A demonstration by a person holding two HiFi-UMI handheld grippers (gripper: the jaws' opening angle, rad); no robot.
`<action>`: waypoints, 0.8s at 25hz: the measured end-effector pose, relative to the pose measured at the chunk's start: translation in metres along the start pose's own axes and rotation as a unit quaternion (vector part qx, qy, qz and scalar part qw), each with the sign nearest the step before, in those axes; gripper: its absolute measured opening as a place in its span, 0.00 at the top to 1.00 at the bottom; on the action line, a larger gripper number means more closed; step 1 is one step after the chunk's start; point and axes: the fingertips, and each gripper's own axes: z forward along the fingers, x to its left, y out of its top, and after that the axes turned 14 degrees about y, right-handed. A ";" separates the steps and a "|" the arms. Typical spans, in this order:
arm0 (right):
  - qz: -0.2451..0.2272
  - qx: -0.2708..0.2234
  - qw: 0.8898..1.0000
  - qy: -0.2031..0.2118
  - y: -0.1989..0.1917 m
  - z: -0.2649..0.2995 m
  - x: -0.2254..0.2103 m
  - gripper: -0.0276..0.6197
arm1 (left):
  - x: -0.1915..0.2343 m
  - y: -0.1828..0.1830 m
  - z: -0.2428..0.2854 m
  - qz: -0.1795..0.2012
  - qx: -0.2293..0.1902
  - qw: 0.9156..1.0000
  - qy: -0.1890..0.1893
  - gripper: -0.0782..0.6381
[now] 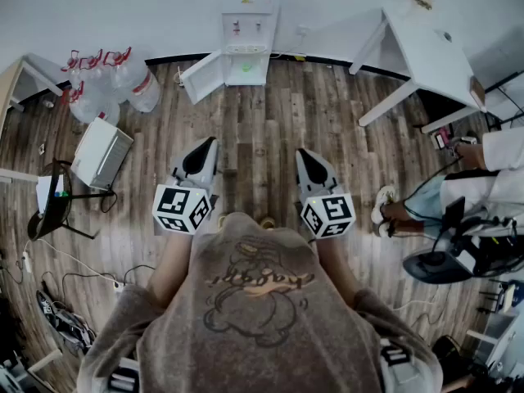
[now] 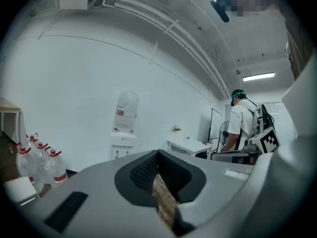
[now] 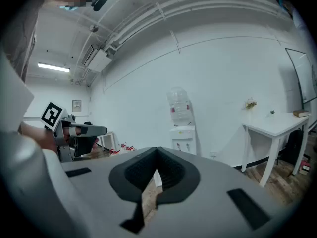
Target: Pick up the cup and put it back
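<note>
Wood-plank floor (image 1: 262,121), water dispenser (image 1: 246,23) ahead. My left gripper (image 1: 208,143) and right gripper (image 1: 301,153): both clenched, empty.

Lighting's soft, cool and pretty flat: a ceiling tube (image 2: 259,76) glows up and right of the left tongs (image 2: 158,153), a second tube (image 3: 53,67) up and left of the right tongs (image 3: 157,151), and the white wall (image 2: 89,98) beyond them looks pale with no real glare. Both gripper views are heavy fisheye, lines bowing and corners going black, with the tongs' grey bodies soft and dimmer right at the lens. From the head view the wood floor (image 1: 262,113) ahead of the tongs is dull, shadows faint, edges curved.
</note>
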 end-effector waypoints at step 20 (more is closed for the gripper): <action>0.014 0.040 0.997 0.063 -0.038 -0.009 -0.038 0.95 | -0.047 -0.026 0.024 -0.008 0.005 0.999 0.039 0.89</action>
